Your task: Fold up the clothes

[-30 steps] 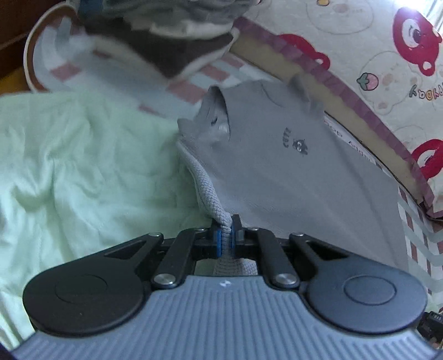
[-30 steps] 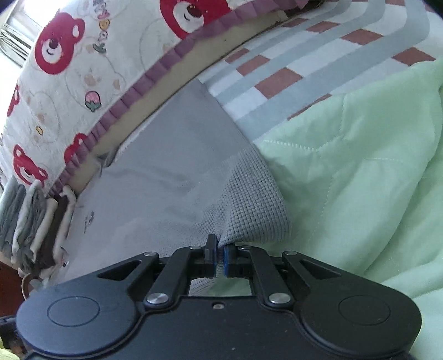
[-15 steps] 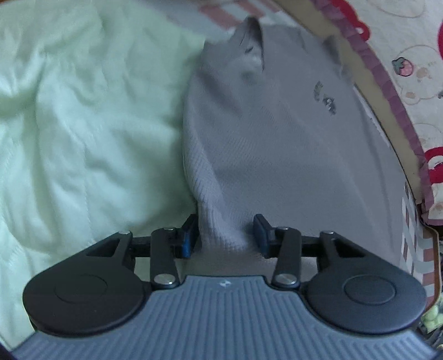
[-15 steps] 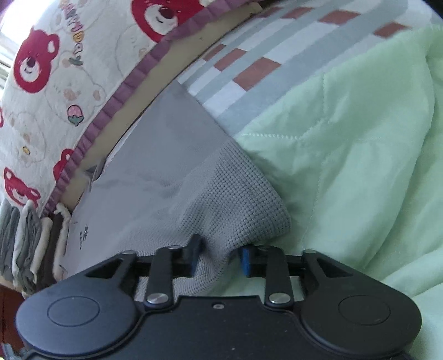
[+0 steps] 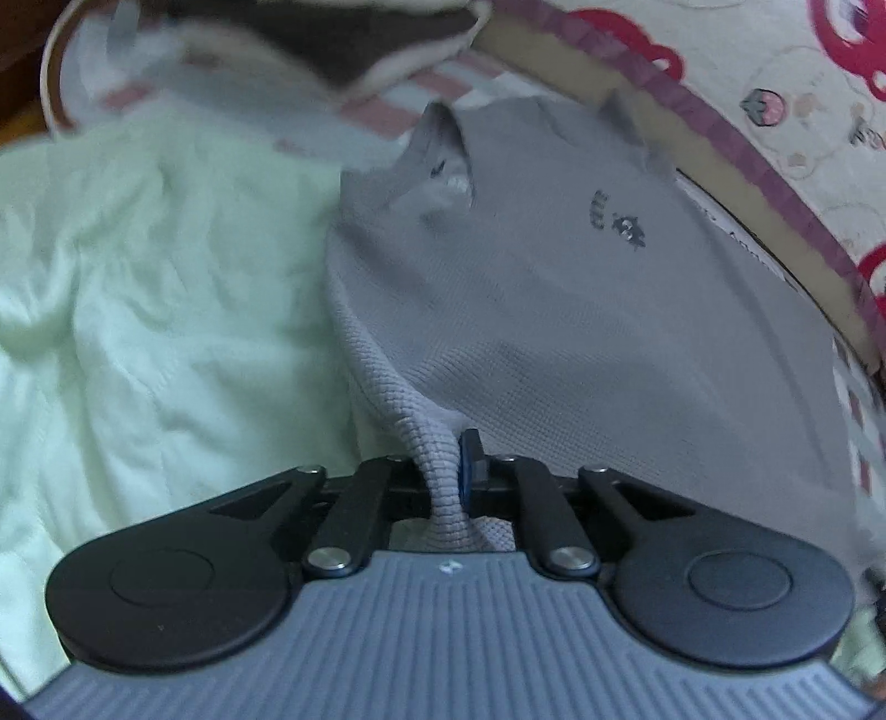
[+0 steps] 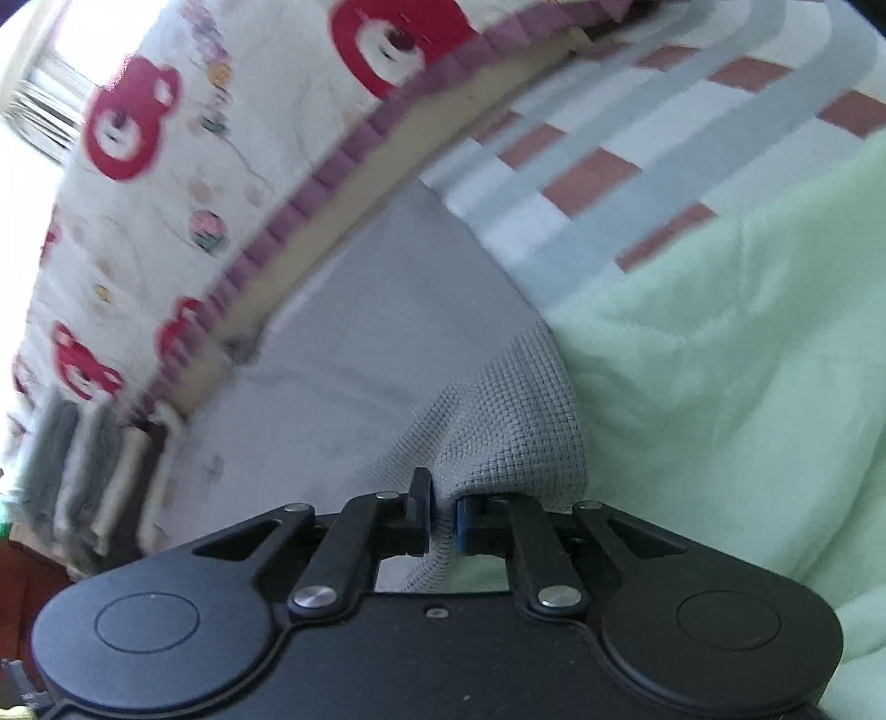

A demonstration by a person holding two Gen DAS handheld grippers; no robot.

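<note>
— What have you got in the left claw (image 5: 449,471)?

— I have it pinched tight on the near edge of the grey knit shirt (image 5: 581,310). A ridge of the ribbed fabric rises from the shirt and runs down between the fingers.

— And the right claw (image 6: 442,512)?

— Clamped on the same grey knit shirt (image 6: 498,421), on a bunched corner of its waffle weave. The fabric fills the narrow gap between the two pads.

— Where does the shirt lie?

— On the bed, spread flat with its collar (image 5: 443,149) at the far end from my left claw. A small dark printed logo (image 5: 620,224) sits just right of the collar on the chest. The pale green quilt (image 5: 155,310) touches the shirt along its left side in the left view. Beyond the shirt runs a striped sheet (image 6: 637,166) in grey, white and brick red. A bear-print cover with a purple frilled edge (image 6: 310,216) borders the shirt's far side. Past the collar I see a blurred pile of folded clothes (image 5: 332,33), dark and cream.
</note>
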